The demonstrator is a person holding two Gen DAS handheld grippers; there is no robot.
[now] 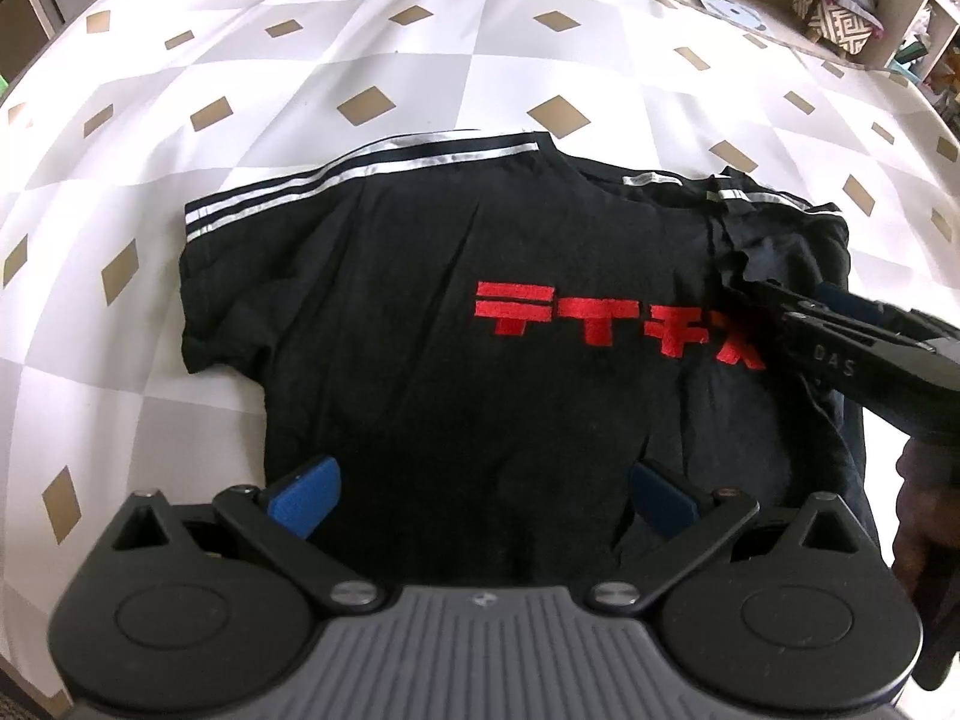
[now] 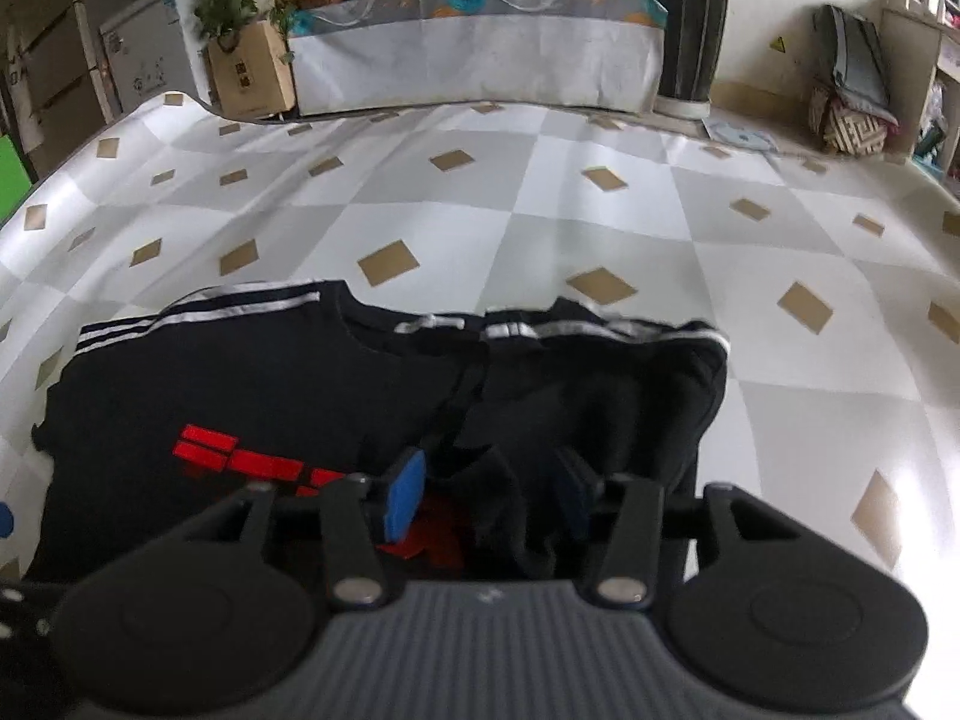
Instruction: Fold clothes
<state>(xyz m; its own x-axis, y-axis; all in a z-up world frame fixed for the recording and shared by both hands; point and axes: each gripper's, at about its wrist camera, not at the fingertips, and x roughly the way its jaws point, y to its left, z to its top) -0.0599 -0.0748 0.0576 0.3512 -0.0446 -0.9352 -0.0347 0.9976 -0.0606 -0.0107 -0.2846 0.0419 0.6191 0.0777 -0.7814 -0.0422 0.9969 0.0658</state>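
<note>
A black T-shirt [image 1: 480, 276] with red lettering and white shoulder stripes lies flat on the checkered surface; it also shows in the right wrist view [image 2: 270, 384]. Its right sleeve side is folded inward and bunched. My left gripper [image 1: 480, 492] is open, its blue pads spread over the shirt's lower hem area, holding nothing. My right gripper [image 2: 486, 492] has its pads partly closed with a fold of the black sleeve fabric [image 2: 510, 510] between them; it also shows in the left wrist view [image 1: 780, 300] at the shirt's right side.
The white and grey checkered sheet [image 1: 420, 60] with tan diamonds covers the surface around the shirt. Beyond its far edge stand a cardboard box [image 2: 252, 72], a draped table with fruit [image 2: 480, 42] and a dark planter [image 2: 690, 42]. Shelves and a patterned bag [image 2: 852, 126] stand at the right.
</note>
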